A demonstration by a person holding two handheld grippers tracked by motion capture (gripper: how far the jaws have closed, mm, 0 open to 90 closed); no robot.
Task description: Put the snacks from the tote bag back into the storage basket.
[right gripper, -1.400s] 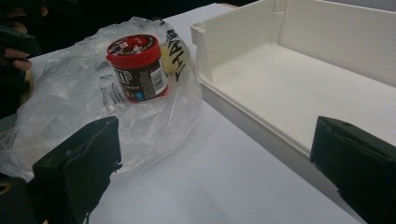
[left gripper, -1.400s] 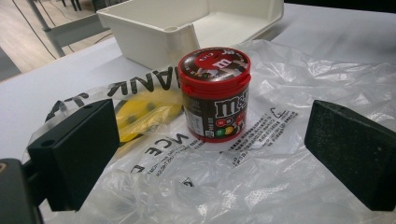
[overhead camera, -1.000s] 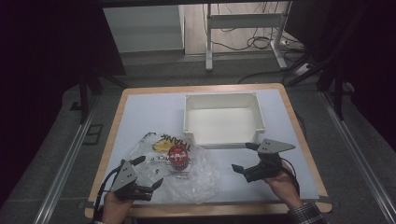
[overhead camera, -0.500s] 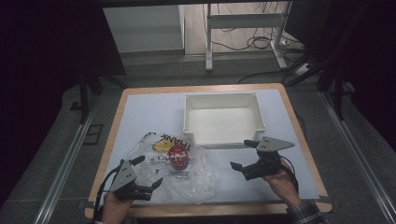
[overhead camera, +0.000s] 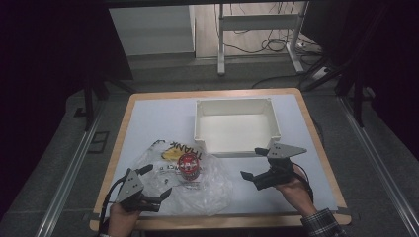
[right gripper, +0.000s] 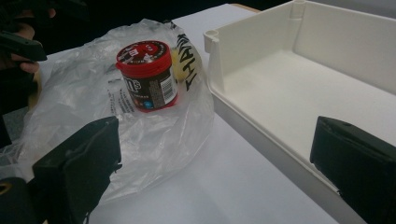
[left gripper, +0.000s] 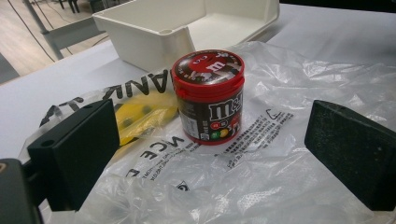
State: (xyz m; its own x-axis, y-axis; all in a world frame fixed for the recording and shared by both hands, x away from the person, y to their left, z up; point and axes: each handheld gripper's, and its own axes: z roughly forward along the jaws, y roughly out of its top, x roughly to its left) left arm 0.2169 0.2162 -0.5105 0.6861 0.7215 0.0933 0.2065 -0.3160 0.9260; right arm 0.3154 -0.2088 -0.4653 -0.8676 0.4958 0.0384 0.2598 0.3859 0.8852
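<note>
A candy jar (overhead camera: 188, 165) with a red lid stands upright on a crumpled clear plastic bag (overhead camera: 210, 190) printed with black letters and a yellow face. My left gripper (overhead camera: 158, 180) is open at the bag's near-left edge. In the left gripper view the jar (left gripper: 210, 98) stands just beyond the spread jaws of the left gripper (left gripper: 211, 154), over the bag (left gripper: 261, 182). My right gripper (overhead camera: 251, 163) is open to the right of the bag, near the bin's front wall. From the right gripper (right gripper: 215, 158), the jar (right gripper: 147, 77) is farther off to the left.
An empty white bin (overhead camera: 236, 152) sits behind the bag at the table's middle right, and its near corner (right gripper: 212, 56) touches the bag (right gripper: 154, 140). The wooden table edge (overhead camera: 222, 224) runs close in front of both hands.
My right gripper has shifted slightly left toward the bag. The left gripper, jar and bag have stayed put.
</note>
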